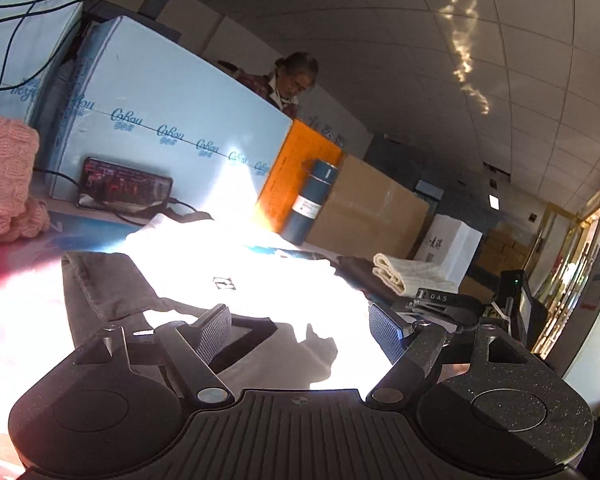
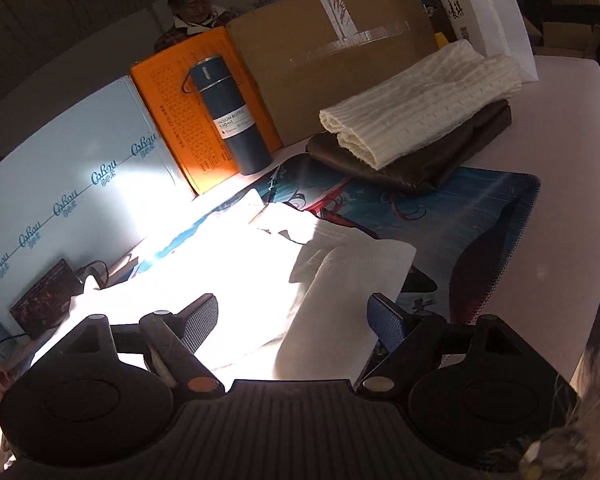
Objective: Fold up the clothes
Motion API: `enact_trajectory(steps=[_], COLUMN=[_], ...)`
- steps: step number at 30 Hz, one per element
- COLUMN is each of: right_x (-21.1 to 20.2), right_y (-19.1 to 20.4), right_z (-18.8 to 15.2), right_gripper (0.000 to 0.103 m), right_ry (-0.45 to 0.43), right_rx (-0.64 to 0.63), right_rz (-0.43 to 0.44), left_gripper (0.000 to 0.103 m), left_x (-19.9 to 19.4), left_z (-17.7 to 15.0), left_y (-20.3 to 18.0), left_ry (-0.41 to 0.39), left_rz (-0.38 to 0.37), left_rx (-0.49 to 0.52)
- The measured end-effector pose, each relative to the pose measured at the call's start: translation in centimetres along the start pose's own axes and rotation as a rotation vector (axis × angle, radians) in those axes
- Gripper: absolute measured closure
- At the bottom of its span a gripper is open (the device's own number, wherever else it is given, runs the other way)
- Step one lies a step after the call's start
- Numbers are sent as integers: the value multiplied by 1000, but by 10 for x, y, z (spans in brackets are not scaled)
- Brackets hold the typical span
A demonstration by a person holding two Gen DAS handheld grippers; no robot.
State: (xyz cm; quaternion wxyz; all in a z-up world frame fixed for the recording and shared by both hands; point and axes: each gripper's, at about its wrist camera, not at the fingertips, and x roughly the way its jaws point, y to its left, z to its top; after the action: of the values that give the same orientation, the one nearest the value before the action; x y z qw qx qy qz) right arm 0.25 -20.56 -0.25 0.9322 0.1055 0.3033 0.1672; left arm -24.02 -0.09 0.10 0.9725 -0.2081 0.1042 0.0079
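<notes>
Two sets of tongs are working over one white garment (image 2: 260, 280) that is lying spread on the counter (image 2: 560, 200) on a printed blue mat (image 2: 460, 216), much of it washed out by a hard patch of sunlight. The left tongs (image 1: 304, 328) are standing wide apart with nothing gripped, hovering low over the white cloth and a dark garment (image 1: 100, 292) lying partly under it. The right tongs (image 2: 296, 320) are also gaping wide, with a folded flap of the white garment lying between the pads but not pinched. Two folded pieces are sitting stacked at the far end: one cream knit (image 2: 420, 116) lying on top of one brown garment (image 2: 440, 156). One blue vacuum bottle (image 2: 228, 116) is standing upright against one orange box (image 2: 172, 120), with one large cardboard box (image 2: 332, 60) beside it and pale blue printed boxes (image 2: 60, 184) lining the back. One phone (image 1: 124, 188) is leaning there, plugged into a cable. Only the left view is showing a pink knit (image 1: 4, 176), the dark garment, the ceiling and the other handset (image 1: 452, 304). Only the right view is showing the mat's stitched edge and a white paper bag (image 2: 484, 12) in full. One person (image 1: 288, 84) is sitting behind the boxes in both views.
</notes>
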Motion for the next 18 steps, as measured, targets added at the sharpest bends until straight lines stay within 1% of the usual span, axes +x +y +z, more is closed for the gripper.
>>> enact_trajectory(steps=[2,3,4,5,6,7,8,9,10,13,14,15,18], right_x=[9,10,11,10,7,3,-1,-7,-15,-36,-42,-47,-57], right_y=[13,18,20,20,17,12,6,-1,-9,-32,-38,-44,-56], right_z=[-10,-15,-19,-21,-22,-21,-20,-19,-19,-24,-26,-29,-32], right_gripper=[24,27,36,48,55,68,87,93,95,95,95,95,94], right_ry=[13,13,4,-14,-23,-23,-23,-26,-33,-40,-42,-44,-67], right_rx=[-109,-156,-183,-200,-201,-186,-171,-147,-114,-29,-6,8,49], right_rz=[-120,-170,-193,-206,-212,-212,-212,-214,-218,-256,-269,-278,-321], left_gripper=[24,24,24,23,23,23,23,23,23,23,21,17,16], left_x=[0,0,0,1,2,3,4,4,4,7,9,12,23], left_z=[3,4,6,8,10,12,14,16,19,24,26,27,32], left_y=[5,8,12,17,22,26,30,34,38,45,47,48,48], left_ry=[12,19,25,30,31,29,28,26,24,31,35,42,64], left_rz=[51,79,110,143,171,187,198,208,217,251,267,285,327], left_rx=[8,12,9,-2,-15,-28,-40,-53,-62,-69,-68,-67,-31])
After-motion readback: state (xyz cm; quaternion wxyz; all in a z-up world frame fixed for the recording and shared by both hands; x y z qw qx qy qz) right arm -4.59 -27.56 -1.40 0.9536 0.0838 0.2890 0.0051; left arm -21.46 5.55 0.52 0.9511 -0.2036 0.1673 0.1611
